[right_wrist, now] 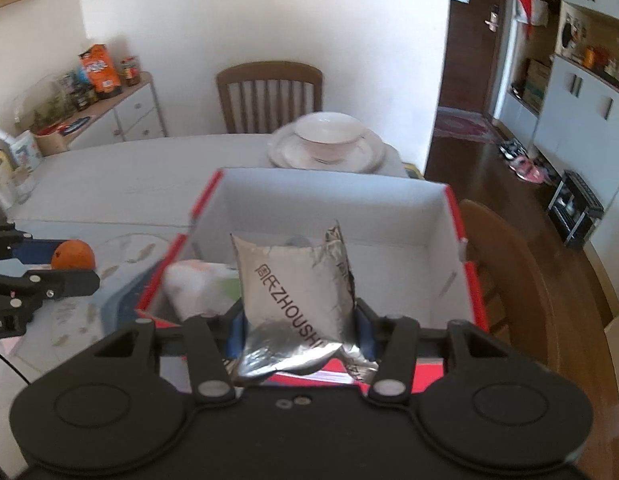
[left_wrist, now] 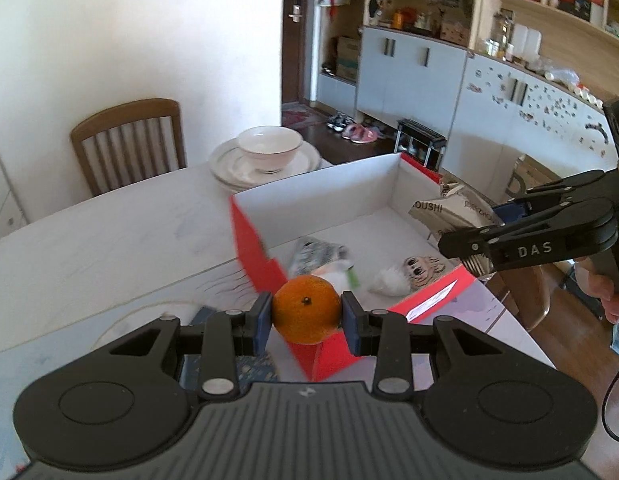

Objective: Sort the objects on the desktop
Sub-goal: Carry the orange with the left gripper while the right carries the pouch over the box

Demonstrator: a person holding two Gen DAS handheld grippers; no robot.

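My left gripper is shut on an orange, held above the near left corner of a red box with a white inside. My right gripper is shut on a silver foil packet printed ZHOUSHI, over the box's near edge. Seen from the left wrist, the right gripper with the packet hangs at the box's right side. From the right wrist, the left gripper and the orange show at far left. Inside the box lie a wrapped packet and a small plush figure.
A white bowl on stacked plates stands on the pale table behind the box. A wooden chair is at the table's far side, another chair to the right. A glass plate lies left of the box.
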